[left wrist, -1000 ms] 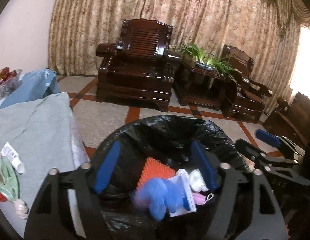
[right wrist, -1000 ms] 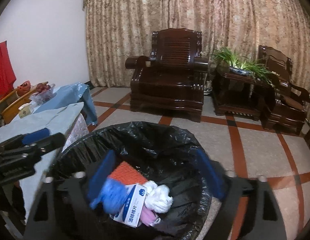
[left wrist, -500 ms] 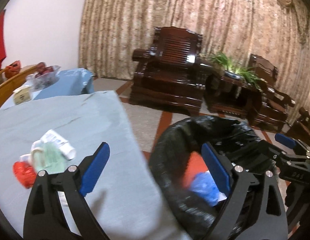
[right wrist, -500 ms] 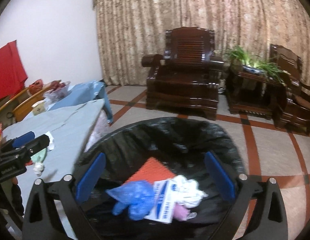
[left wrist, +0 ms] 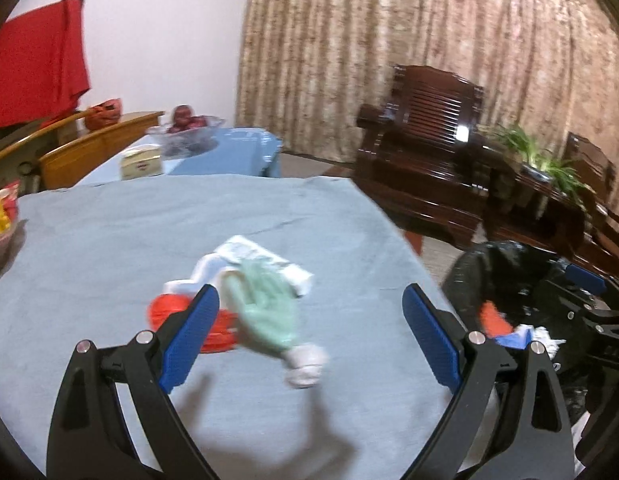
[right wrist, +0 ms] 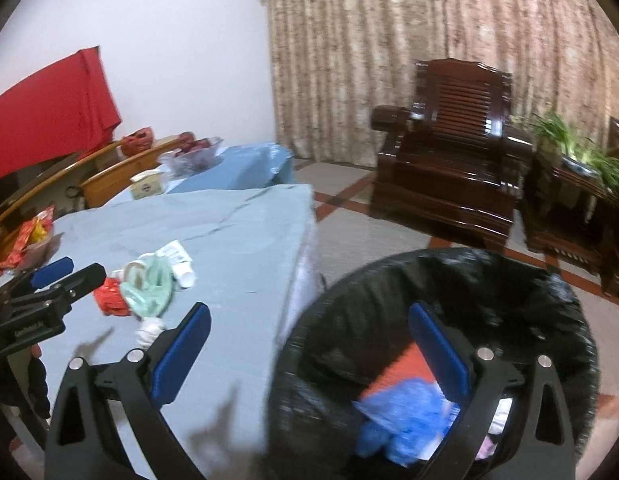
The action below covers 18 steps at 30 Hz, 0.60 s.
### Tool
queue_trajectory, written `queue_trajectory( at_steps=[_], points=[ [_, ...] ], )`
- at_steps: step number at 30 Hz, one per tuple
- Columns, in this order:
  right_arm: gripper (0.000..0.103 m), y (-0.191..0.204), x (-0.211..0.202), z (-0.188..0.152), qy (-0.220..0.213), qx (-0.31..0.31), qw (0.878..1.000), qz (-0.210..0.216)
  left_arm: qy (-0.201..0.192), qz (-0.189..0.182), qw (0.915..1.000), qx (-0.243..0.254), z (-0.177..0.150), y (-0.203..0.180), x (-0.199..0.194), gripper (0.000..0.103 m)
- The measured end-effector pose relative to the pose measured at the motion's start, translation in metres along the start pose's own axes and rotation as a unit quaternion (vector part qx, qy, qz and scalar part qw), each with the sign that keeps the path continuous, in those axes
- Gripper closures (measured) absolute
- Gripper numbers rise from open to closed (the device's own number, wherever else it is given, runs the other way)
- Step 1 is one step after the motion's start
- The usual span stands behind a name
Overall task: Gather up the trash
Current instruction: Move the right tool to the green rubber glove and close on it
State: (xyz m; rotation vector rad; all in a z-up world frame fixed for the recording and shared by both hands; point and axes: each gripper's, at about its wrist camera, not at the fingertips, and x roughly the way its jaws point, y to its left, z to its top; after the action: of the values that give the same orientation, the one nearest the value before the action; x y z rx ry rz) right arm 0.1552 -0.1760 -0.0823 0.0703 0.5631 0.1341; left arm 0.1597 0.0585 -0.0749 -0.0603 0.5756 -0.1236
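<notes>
A small heap of trash lies on the grey-blue tablecloth (left wrist: pixel 109 248): a red wrapper (left wrist: pixel 217 332), a pale green glove (left wrist: pixel 265 312), a white tube (left wrist: pixel 265 260) and a white wad (left wrist: pixel 305 364). My left gripper (left wrist: pixel 309 292) hovers open just in front of the heap, holding nothing. Right of the table stands the bin with a black bag (right wrist: pixel 489 280), holding a blue glove (right wrist: pixel 401 412) and an orange item (right wrist: pixel 405 364). My right gripper (right wrist: pixel 309 312) is open and empty, straddling the table edge and the bin rim. The right wrist view shows the left gripper (right wrist: pixel 69 270) beside the heap (right wrist: pixel 149 284).
At the table's far end are a glass fruit bowl (left wrist: pixel 185 132) and a small box (left wrist: pixel 141 164). A snack bowl (left wrist: pixel 1 220) sits at the left edge. Wooden chairs (left wrist: pixel 89 148) stand behind; a dark armchair (right wrist: pixel 453 160) and plant stand (right wrist: pixel 577 184) are across the tiled floor.
Both grippers have swung left, away from over the bin. The left one now faces the heap on the table; the right one has reached the table edge. Both jaws opened a little wider.
</notes>
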Motion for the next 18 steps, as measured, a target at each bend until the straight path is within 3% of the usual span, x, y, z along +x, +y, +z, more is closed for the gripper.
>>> queue_trajectory(
  at_steps=[10,18],
  points=[
    [0.006,0.063,0.034,0.000,0.011,-0.034,0.998,0.047,0.004,0.061,0.9978,-0.028,-0.007,0.066,0.000,0.013],
    [0.006,0.113,0.073,-0.006,0.037,-0.055,0.994,0.084,0.019,0.087,0.9948,-0.049,-0.017,0.105,0.008,0.013]
  ],
)
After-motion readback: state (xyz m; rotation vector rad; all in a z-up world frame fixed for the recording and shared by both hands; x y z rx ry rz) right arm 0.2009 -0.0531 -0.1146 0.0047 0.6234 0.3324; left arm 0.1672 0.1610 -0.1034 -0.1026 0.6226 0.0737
